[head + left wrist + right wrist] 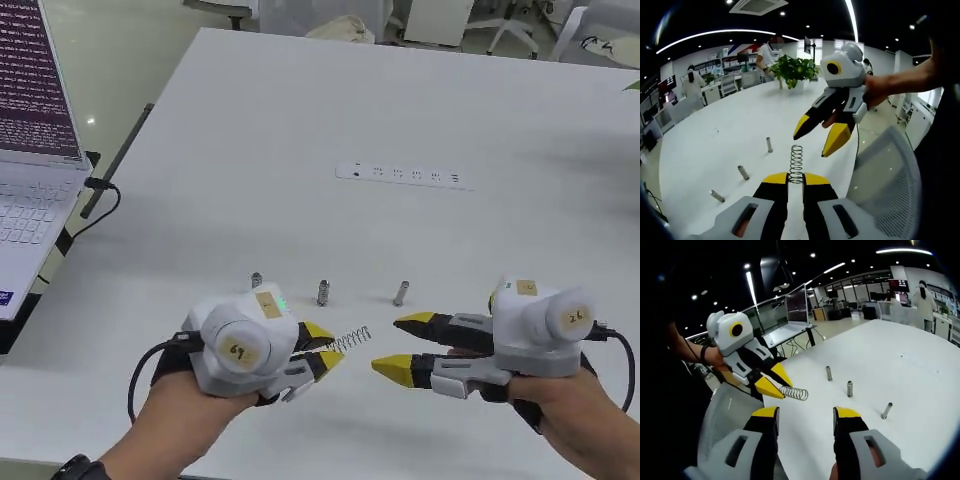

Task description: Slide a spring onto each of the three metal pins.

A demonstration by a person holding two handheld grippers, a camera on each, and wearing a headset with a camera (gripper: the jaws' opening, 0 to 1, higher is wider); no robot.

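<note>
My left gripper is shut on one end of a small wire spring, which sticks out past its yellow tips. Opposite it, a little apart, my right gripper stands open with nothing between its fingers; it also appears in the left gripper view. Beyond them, three short metal pins stand in a row on the white table: left pin, middle pin, which looks ribbed as if a spring sits on it, and right pin, which is tilted.
An open laptop with a black cable sits at the table's left edge. A white power strip lies farther back. A potted plant stands at the far end. A mesh chair is beside the table.
</note>
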